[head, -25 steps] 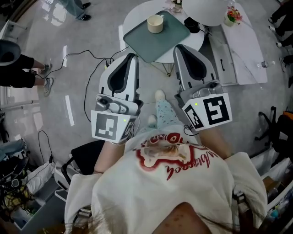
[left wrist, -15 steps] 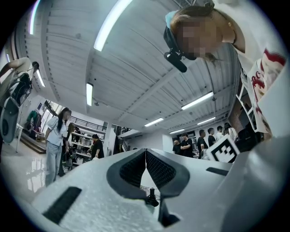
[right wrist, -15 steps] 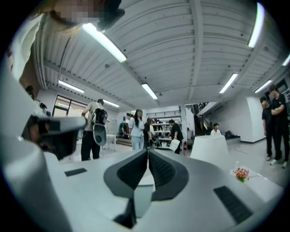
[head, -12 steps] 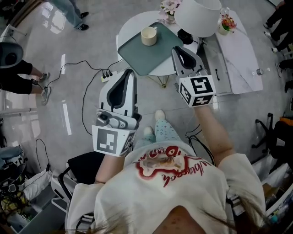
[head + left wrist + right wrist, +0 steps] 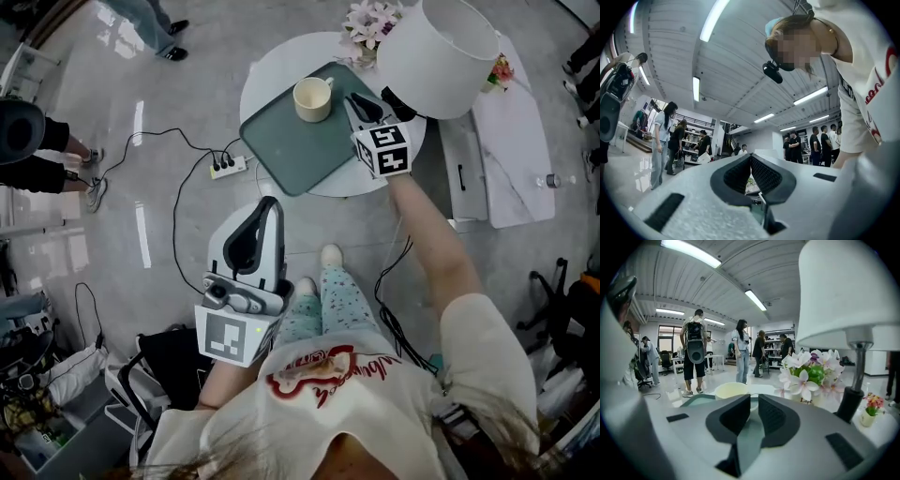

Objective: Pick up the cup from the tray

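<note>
A cream cup [image 5: 312, 97] with a handle stands upright on the far part of a grey-green tray [image 5: 293, 150], which lies on a round white table [image 5: 352, 178]. My right gripper [image 5: 362, 103] reaches over the tray's right edge, just right of the cup and apart from it. In the right gripper view the cup [image 5: 732, 390] rises just beyond the right gripper [image 5: 754, 402], whose jaws stand a narrow gap apart with nothing between them. My left gripper [image 5: 264, 212] hangs low over the floor, far short of the table. In its own view the left gripper [image 5: 750, 158] has its tips touching.
A lamp with a big white shade [image 5: 448, 56] and a vase of pale flowers [image 5: 370, 21] stand at the table's far right, close to my right gripper. A power strip [image 5: 228, 167] with cables lies on the floor to the left. People stand around the room.
My right gripper has reached forward from beside my body to the tray's right edge, next to the cup. The left gripper has stayed low near my legs.
</note>
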Demonstrator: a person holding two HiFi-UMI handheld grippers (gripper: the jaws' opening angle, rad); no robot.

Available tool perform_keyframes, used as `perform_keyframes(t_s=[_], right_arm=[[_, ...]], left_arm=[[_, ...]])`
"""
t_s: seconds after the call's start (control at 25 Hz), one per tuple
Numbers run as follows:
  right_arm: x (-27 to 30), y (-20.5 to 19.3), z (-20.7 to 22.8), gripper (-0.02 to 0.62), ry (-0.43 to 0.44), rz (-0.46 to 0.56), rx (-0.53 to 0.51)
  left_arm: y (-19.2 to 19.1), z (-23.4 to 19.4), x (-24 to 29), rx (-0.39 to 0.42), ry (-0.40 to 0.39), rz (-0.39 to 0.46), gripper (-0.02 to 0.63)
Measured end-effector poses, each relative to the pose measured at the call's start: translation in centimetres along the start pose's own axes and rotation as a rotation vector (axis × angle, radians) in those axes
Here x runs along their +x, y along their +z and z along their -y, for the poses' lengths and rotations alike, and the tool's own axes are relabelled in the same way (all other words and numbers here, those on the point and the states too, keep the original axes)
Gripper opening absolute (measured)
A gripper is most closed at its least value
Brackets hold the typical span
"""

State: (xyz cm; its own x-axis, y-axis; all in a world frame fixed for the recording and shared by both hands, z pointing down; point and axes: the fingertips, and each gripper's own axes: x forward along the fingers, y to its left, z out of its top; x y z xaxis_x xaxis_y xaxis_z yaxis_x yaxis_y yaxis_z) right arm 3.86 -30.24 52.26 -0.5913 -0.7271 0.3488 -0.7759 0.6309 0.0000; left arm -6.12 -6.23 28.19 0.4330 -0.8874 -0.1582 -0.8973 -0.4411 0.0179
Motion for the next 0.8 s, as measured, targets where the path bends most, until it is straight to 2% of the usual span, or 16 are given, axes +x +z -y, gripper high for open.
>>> perform_keyframes(t_s=[0.2, 0.4, 0.56, 0.8], right_arm=[[4.5, -0.4, 1.0, 0.037, 0.057, -0.039, -0.064], [7.3, -0.7, 1.2, 0.081, 0.125, -0.06, -0.121], [8.8, -1.6, 0.9, 0.08, 0.181, -0.068, -0.148], [10.5, -2.0, 0.1, 0.08, 0.328, -0.061, -0.092]], left_arm=[[-2.0, -1.5, 0.6, -0.002, 0.041, -0.037, 0.015], [-2.9, -2.3, 1.8, -0.02, 0.052, -0.029, 0.015], [-4.3, -2.9, 2.1, -0.051, 0.077, -0.085, 0.015], [-5.9, -3.8, 2.3, -0.058, 0.098, -0.115, 0.015]])
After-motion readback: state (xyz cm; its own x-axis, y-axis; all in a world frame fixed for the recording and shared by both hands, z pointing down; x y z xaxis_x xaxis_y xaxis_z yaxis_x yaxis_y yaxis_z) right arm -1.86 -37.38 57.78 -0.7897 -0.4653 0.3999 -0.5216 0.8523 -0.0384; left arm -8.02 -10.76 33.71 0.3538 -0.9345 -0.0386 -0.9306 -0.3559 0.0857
